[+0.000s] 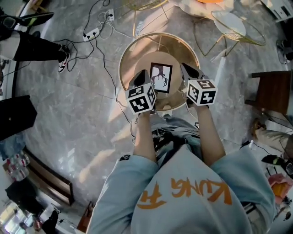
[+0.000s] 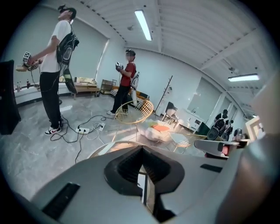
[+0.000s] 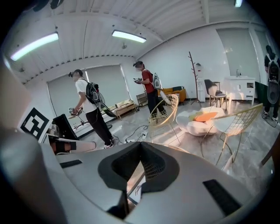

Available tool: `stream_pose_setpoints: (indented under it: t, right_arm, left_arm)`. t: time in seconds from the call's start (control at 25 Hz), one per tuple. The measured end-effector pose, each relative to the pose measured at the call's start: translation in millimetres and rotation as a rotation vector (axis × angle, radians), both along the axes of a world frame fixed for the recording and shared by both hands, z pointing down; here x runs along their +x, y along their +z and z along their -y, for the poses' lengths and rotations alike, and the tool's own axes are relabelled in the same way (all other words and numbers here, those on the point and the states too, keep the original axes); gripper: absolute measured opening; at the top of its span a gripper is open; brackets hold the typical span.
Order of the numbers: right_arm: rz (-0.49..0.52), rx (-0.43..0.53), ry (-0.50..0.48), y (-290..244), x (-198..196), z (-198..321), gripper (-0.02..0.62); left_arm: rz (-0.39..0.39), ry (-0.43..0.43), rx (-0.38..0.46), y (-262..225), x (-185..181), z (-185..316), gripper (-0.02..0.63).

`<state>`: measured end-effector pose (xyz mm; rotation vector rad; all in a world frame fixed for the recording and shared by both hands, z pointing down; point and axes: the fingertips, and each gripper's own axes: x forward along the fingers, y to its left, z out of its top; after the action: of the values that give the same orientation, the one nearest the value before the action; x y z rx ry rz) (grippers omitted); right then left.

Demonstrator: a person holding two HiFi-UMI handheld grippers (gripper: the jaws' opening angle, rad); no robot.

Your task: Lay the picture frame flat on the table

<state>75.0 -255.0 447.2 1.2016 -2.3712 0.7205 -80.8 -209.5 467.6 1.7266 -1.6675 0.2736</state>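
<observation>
Head view, centre of the frame: the picture frame (image 1: 161,77) sits over the round tan table (image 1: 137,51), its face turned up toward the camera and showing a dark branching drawing on white inside a black border. From this angle I cannot tell whether it lies flat on the tabletop or is tipped up.

The left gripper (image 1: 145,73) reaches in from below, and its tips are just beside the frame's left edge. The right gripper (image 1: 184,68) comes in from the lower right, angled inward. Its tips are near the frame's right edge, with a sliver of tabletop showing between them. The frame therefore lies between the two grippers, and the marker cubes sit lower in the picture, close to the person's forearms.

In the left gripper view the jaws are clenched, with the tips meeting at the picture's centre. A thin dark line of the frame's border shows through the narrow slit beneath them. No part of the frame is seen caught between the tips.

The right gripper view shows the same closed pose. Its tips are together, and through its slit a slanting frame edge is visible, with a patch of the white print at lower centre.

A gold wire chair (image 1: 146,13) stands beyond the table at the upper middle, and cables (image 1: 98,27) trail across the grey floor at the upper left.
</observation>
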Motion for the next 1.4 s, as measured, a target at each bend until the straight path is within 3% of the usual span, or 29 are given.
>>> stream_pose_setpoints:
  t: [0.36,0.64,0.84,0.96,1.16,1.4]
  right_arm:
    - [0.108,0.248,-0.022,-120.8,3.2,11.1,-0.002]
    - [0.102,0.440,-0.043,-192.8,1.0,1.3,-0.002]
    - [0.132,0.525,-0.077,-223.7,4.8,-16.3,-0.002]
    - [0.149,0.554,-0.086,-238.7,9.4,-25.7,-0.003]
    - [0.134,0.585,-0.077,-253.3,12.1,-31.1,-0.002]
    - [0.135,0.621,-0.103,-263.9,4.6,-37.8,-0.002]
  left_arm:
    - [0.157,-0.014,0.292,-137.6,0.7,2.8,0.020]
    - [0.248,0.050,0.486,-217.3,18.1,-7.8,0.020]
    - [0.309,0.036,0.601,-254.8,24.5,-23.3,0.020]
    - [0.317,0.002,0.640,-271.4,22.4,-34.8,0.020]
    - [0.394,-0.029,0.608,-279.1,10.0,-47.1,0.020]
    - [0.421,-0.090,0.634,-289.3,-5.3,-60.2,0.020]
